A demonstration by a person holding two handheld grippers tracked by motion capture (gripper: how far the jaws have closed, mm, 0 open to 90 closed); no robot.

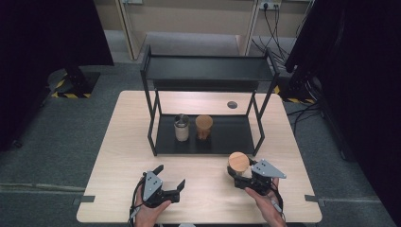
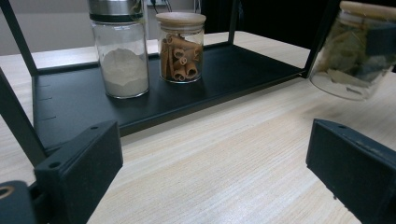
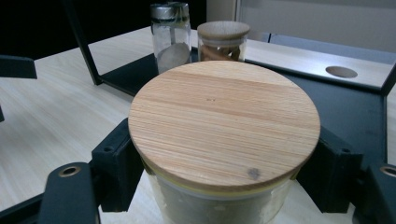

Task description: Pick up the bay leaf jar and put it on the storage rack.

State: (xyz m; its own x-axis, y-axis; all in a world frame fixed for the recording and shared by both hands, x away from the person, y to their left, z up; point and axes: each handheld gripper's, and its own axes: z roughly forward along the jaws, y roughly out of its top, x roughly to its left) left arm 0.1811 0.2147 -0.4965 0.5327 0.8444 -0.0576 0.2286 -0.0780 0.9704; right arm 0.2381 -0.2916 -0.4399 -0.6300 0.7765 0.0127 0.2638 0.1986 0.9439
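Clearly the whole matter turns on the bay-leaf jar [image 1: 238,164] and where it sits against the black two-tier rack [image 1: 206,142]: the jar stands on the bench [image 1: 123,142] just in front of the rack's right front leg, and the open lower shelf lies straight ahead of it and slightly to the left. The right gripper [image 1: 245,178] has its jaws clamped on the jar's glass body just under the round wooden lid [image 3: 224,123], one pad on each side, with the jar's long axis upright. In the left gripper view the jar appears lifted a little and slightly tilted, though that may be the camera's own slant. On the lower shelf the steel-capped shaker of white powder [image 1: 181,126] and the cinnamon-stick jar [image 1: 204,126] stand side by side toward the left, so the bare right half is the likely landing spot. The left gripper [image 1: 171,182] rests well apart at the bench's near edge, jaws spread with nothing between them, so the right hand is the nearer one for the carry.
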